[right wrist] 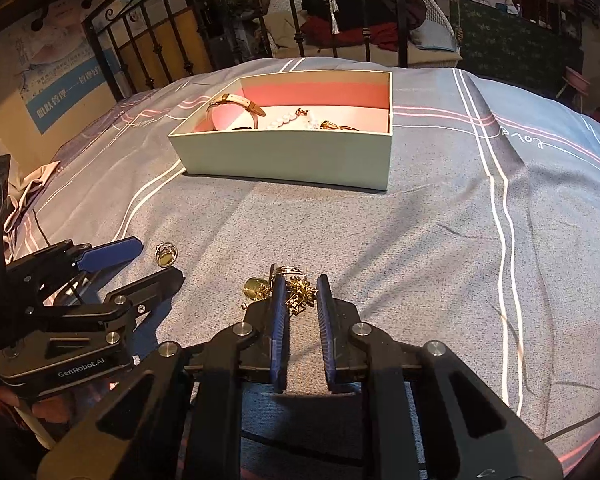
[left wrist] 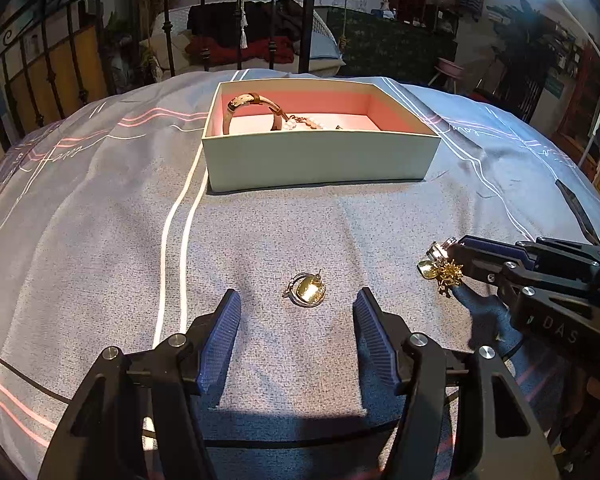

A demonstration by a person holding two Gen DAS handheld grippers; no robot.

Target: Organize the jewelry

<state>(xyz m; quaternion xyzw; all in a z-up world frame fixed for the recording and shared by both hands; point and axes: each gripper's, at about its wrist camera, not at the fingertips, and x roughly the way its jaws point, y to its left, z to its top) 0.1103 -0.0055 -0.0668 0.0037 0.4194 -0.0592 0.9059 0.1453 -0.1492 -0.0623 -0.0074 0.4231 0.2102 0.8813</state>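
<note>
Grey bedspread (left wrist: 100, 240) under both tools: left gripper (left wrist: 296, 300) spread around the gold earring (left wrist: 307, 291), right gripper (right wrist: 298, 288) seemingly pinching the tangled gold chain (right wrist: 298, 294); lift straight, carry toward the box (right wrist: 284, 152) at twelve o'clock.

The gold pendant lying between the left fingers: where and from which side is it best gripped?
Probably across the pendant's oval edges, coming straight down from above. It lies flat on the bedspread, centred ahead of the open left gripper, so the fingers can close on its narrow sides; its thin ring loops look too slight to pinch.
</note>
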